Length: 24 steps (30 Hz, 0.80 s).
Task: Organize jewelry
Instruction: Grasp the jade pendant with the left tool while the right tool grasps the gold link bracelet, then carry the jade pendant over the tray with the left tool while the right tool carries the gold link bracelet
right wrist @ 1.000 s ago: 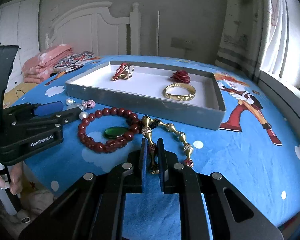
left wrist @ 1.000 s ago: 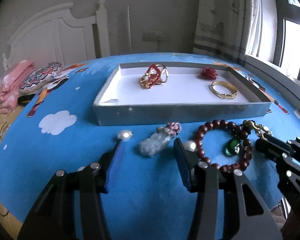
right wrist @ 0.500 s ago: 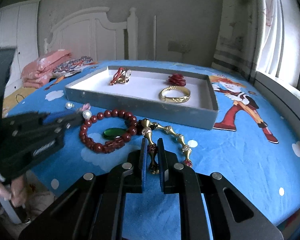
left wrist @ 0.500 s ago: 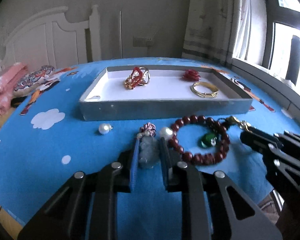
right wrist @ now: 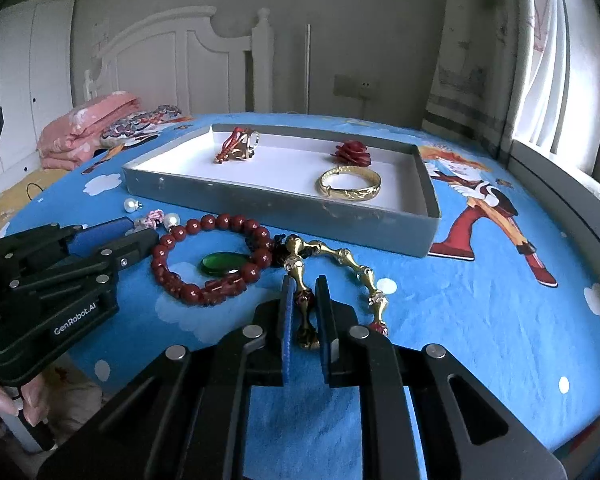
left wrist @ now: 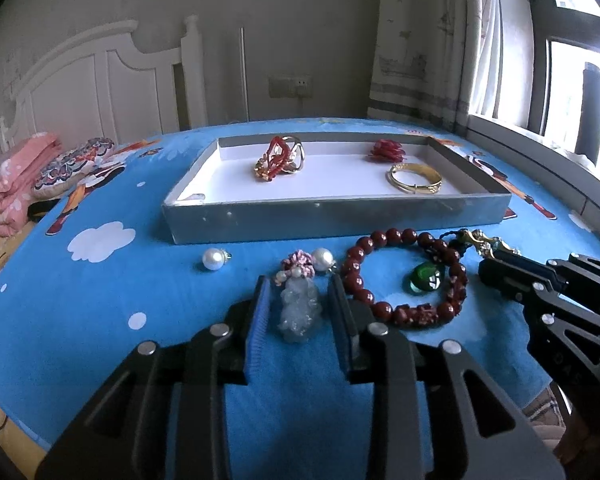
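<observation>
Blue tablecloth (left wrist: 100,300) lies bare left of the pale pendant (left wrist: 300,312).

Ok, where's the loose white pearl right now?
In the left wrist view the round white pearl lies alone on the blue cloth, just in front of the grey tray's left corner.

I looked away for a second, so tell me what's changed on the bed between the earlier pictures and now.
The left gripper came in from wide open around the pale crystal pendant, nearly shut on it, and its jaws are now opening again, with gaps either side. The pendant lies where it was. The right gripper stays shut on the gold bead chain. Tray, red bead bracelet and pearls unchanged.
</observation>
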Each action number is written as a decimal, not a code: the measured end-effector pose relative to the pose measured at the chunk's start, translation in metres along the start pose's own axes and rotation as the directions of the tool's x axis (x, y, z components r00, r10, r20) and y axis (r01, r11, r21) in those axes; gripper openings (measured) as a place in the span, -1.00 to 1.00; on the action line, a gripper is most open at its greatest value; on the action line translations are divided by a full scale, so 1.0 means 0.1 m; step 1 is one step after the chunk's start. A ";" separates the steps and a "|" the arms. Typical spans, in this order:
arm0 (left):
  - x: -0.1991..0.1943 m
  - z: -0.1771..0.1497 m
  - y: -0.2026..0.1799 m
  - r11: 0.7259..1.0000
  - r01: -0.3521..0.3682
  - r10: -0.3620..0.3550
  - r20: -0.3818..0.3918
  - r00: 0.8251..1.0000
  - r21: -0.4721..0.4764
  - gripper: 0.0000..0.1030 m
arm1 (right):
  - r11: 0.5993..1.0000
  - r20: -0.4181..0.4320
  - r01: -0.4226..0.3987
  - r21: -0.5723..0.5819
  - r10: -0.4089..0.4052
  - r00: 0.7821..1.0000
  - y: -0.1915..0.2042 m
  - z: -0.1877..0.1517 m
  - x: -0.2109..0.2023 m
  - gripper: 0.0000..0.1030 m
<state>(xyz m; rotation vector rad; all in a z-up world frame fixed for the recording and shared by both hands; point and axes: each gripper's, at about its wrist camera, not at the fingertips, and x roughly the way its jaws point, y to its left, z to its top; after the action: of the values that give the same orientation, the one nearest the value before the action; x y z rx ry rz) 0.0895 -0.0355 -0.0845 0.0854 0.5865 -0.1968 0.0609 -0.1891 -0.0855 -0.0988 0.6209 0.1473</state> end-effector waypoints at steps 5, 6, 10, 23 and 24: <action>-0.12 0.00 0.06 0.999 -0.014 0.016 0.040 0.999 -0.034 -0.62 | 1.000 0.049 -0.005 -0.012 0.005 0.999 0.01 -0.02 -0.05 -0.79; -0.15 0.01 0.07 0.999 -0.021 0.023 0.055 0.998 -0.033 -0.62 | 1.000 0.086 -0.002 -0.009 0.003 0.996 0.00 -0.01 -0.13 -0.79; -0.31 0.05 0.04 0.999 -0.030 0.033 0.113 0.993 -0.025 -0.62 | 0.999 0.174 0.028 -0.021 -0.024 0.984 0.02 0.07 -0.34 -0.79; -0.48 0.11 0.01 0.999 -0.042 0.045 0.144 0.989 -0.018 -0.62 | 0.999 0.216 0.043 -0.026 -0.036 0.976 0.11 0.15 -0.53 -0.79; -0.48 0.12 0.01 0.999 -0.043 0.045 0.146 0.988 -0.019 -0.62 | 0.999 0.217 0.044 -0.024 -0.038 0.975 0.11 0.15 -0.54 -0.79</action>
<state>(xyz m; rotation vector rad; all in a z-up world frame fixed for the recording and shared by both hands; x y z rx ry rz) 0.0569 -0.0282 -0.0476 0.0683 0.4397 -0.1539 0.0242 -0.1817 -0.0420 -0.1214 0.3990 0.1252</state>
